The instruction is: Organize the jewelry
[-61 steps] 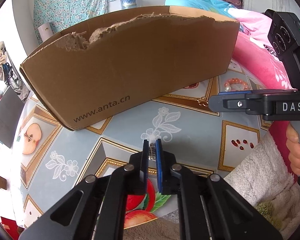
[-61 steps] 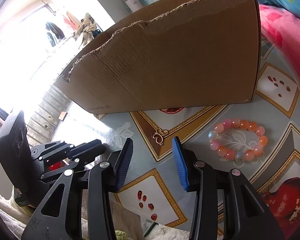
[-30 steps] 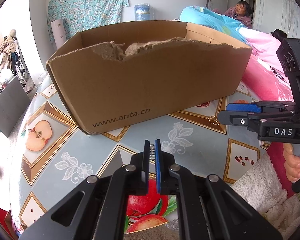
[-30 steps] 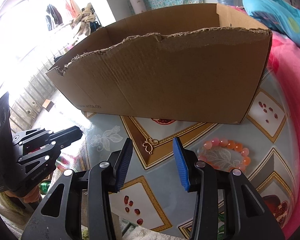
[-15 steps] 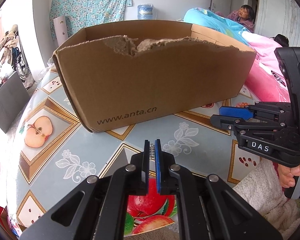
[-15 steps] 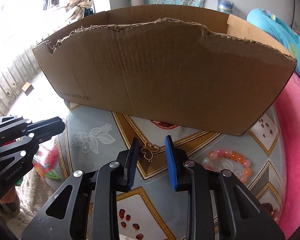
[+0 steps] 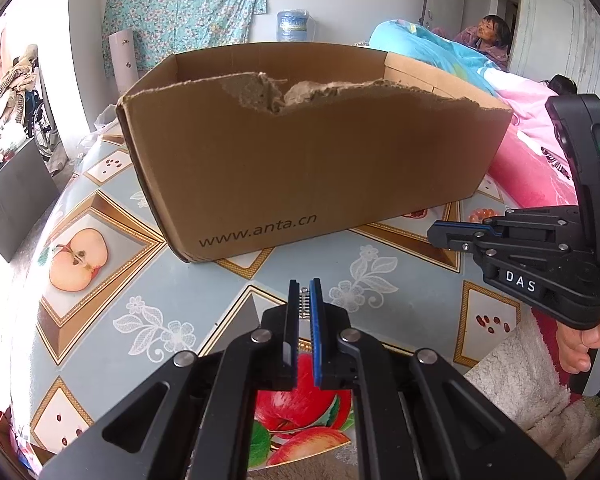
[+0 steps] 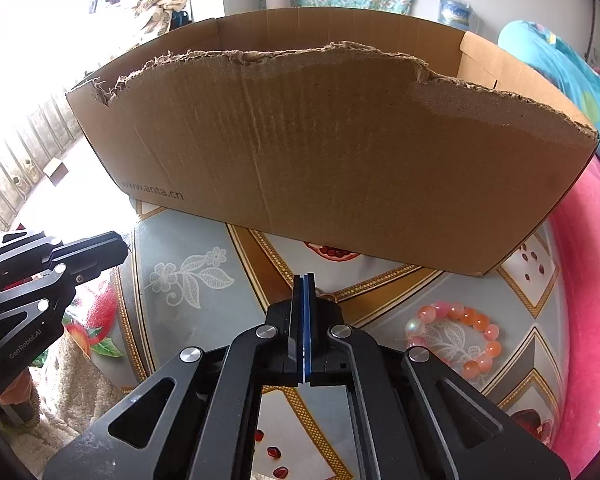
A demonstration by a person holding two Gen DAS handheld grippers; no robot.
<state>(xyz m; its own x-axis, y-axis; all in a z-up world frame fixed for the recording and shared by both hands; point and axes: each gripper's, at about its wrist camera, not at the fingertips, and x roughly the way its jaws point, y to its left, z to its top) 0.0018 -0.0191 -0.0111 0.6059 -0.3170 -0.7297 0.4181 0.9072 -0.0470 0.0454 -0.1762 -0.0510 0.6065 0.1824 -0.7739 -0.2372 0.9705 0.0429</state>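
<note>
A brown cardboard box [image 7: 308,160] with a torn front rim stands on the patterned table; it also shows in the right wrist view [image 8: 340,152]. My left gripper [image 7: 304,292] is shut on a small silver ring-like piece [image 7: 304,300], held above the table in front of the box. My right gripper [image 8: 304,284] has its jaws closed together where the small gold ornament lay; a bit of it [image 8: 317,291] peeks out beside the tips. A pink and orange bead bracelet [image 8: 456,336] lies on the table to the right of the right gripper.
The table carries a fruit-patterned cloth [image 7: 100,280]. A pink quilt [image 8: 588,280] borders the table on the right. The right gripper's body [image 7: 540,256] shows in the left view, the left gripper's body [image 8: 40,280] in the right view. A person [image 7: 490,36] sits far back.
My right gripper has closed from wide open to fully shut over the gold ornament. My left gripper has stayed shut on the silver piece and pulled back and up a little from the box.
</note>
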